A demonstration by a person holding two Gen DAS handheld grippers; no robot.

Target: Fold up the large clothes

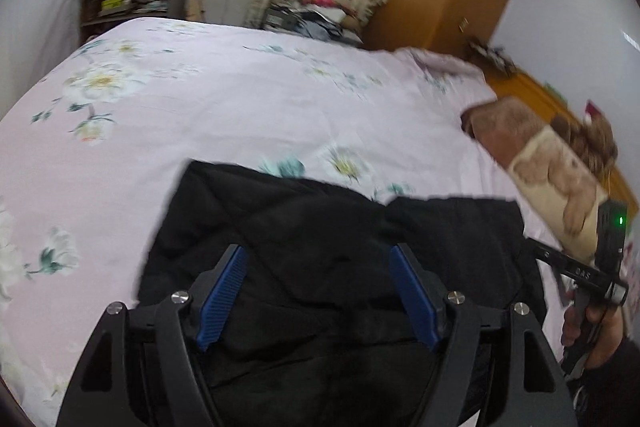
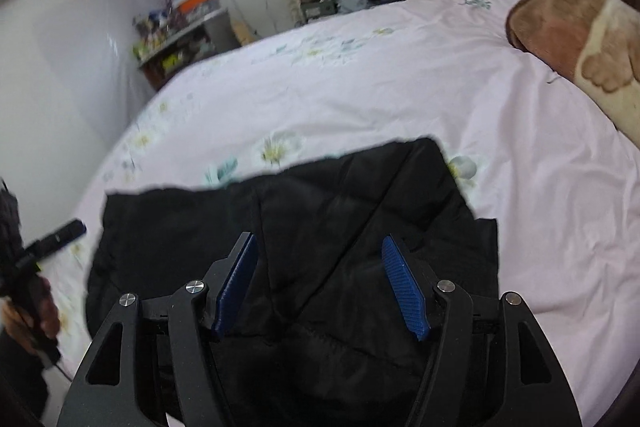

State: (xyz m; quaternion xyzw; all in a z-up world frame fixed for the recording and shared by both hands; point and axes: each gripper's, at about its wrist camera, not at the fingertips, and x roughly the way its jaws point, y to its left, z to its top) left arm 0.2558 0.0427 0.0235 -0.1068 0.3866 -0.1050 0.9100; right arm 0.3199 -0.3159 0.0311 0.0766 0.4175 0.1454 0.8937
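Pink floral bedspread (image 1: 248, 95), black quilted jacket (image 1: 320, 267) lying folded on its near edge, brown plush blanket (image 2: 560, 27) far right, left gripper (image 1: 318, 251) jaws wide above jacket, right gripper (image 2: 320, 243) likewise wide, no writing legible through blur

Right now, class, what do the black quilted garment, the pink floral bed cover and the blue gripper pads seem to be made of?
Black quilted garment: probably padded synthetic shell, slightly shiny, with stitched quilting lines.
Pink floral bed cover: likely thin woven cotton or a blend, matte, softly creased, with a printed flower pattern.
Blue gripper pads: apparently ribbed plastic or rubber, matte, with fine ridges.
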